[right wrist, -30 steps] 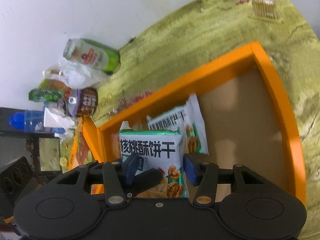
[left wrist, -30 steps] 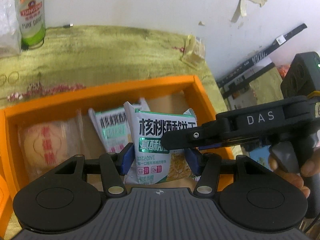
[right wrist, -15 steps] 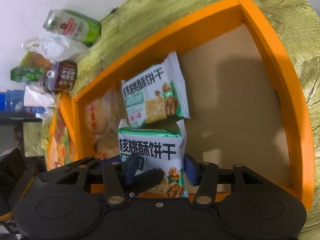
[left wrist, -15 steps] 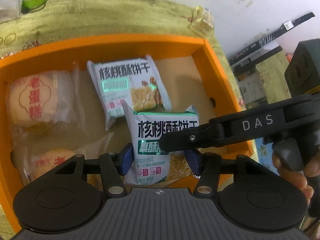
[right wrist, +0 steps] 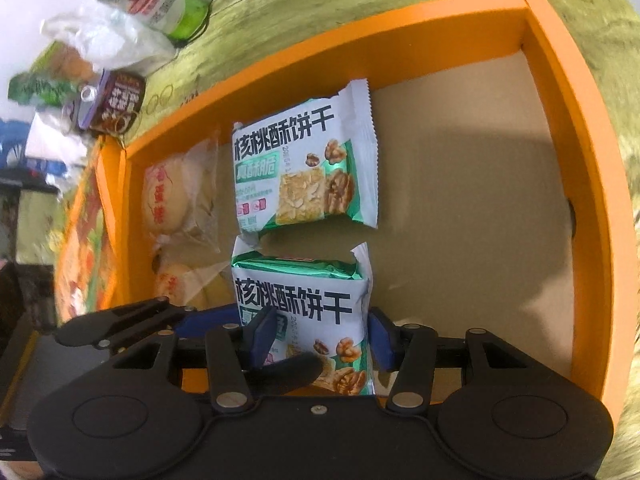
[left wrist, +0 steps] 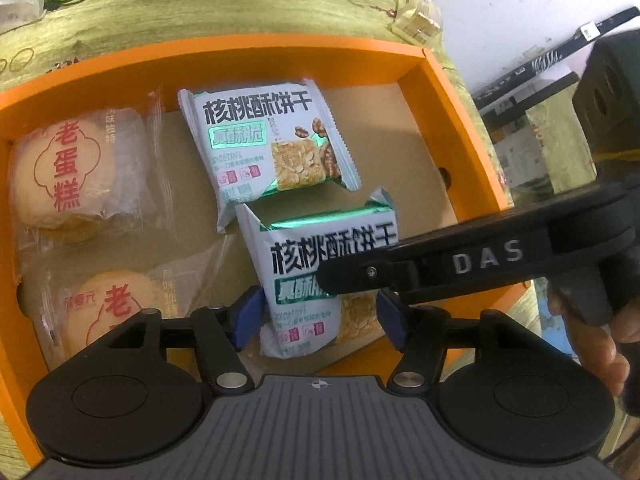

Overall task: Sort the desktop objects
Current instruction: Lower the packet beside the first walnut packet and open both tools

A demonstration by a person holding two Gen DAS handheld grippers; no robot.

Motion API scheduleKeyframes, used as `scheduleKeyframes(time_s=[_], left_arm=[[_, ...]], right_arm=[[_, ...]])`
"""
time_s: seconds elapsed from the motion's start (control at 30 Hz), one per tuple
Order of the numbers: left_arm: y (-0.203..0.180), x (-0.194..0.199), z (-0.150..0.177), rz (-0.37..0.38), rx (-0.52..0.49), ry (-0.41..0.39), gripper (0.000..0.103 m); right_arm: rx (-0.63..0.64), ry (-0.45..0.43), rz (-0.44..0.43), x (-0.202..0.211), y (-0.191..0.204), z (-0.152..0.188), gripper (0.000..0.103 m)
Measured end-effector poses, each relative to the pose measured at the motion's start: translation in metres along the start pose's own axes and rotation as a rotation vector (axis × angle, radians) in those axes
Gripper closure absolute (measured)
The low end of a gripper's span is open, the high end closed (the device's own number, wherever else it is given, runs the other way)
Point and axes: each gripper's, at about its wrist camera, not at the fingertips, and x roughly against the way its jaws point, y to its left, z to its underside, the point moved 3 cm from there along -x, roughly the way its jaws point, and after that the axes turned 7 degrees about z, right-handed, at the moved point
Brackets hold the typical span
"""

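Note:
A white-and-green walnut biscuit pack (left wrist: 320, 276) stands upright at the front of the orange box (left wrist: 248, 50). My left gripper (left wrist: 318, 314) and my right gripper (right wrist: 316, 338) are both shut on its lower part from crossing directions. It also shows in the right wrist view (right wrist: 304, 300). A second identical pack (left wrist: 264, 144) lies flat just behind it, also seen in the right wrist view (right wrist: 306, 168). The right gripper's arm (left wrist: 480, 264) crosses in front of the held pack.
Two wrapped egg cakes (left wrist: 76, 168) (left wrist: 116, 308) lie in the box's left part. The right part of the box floor (right wrist: 472, 200) is bare cardboard. A green can (right wrist: 156, 0), plastic bags and a brown jar (right wrist: 116, 100) stand beyond the box by the wall.
Both grippers moved forward and down over the box with the pack held between them. More of the box's inside and the second pack now show.

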Motion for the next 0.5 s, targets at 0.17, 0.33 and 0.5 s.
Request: scheduleKeyframes(time_s=[0.17,0.33,0.5], left_arm=[[-0.003,0.002,0.001,-0.004,-0.011,0.007,0.032],[-0.003,0.007,0.002,-0.004,-0.013,0.006,0.031],[-0.004,0.012,0.001,0.008,-0.014,-0.008,0.031]], right_arm=[[0.037,0.001,0.012,-0.003,0.000,-0.004,0.054],[0.049,-0.017,0.027,-0.003,0.000,-0.004,0.052],[0.006,-0.055,0.013,0.011,-0.008,0.000,0.052]])
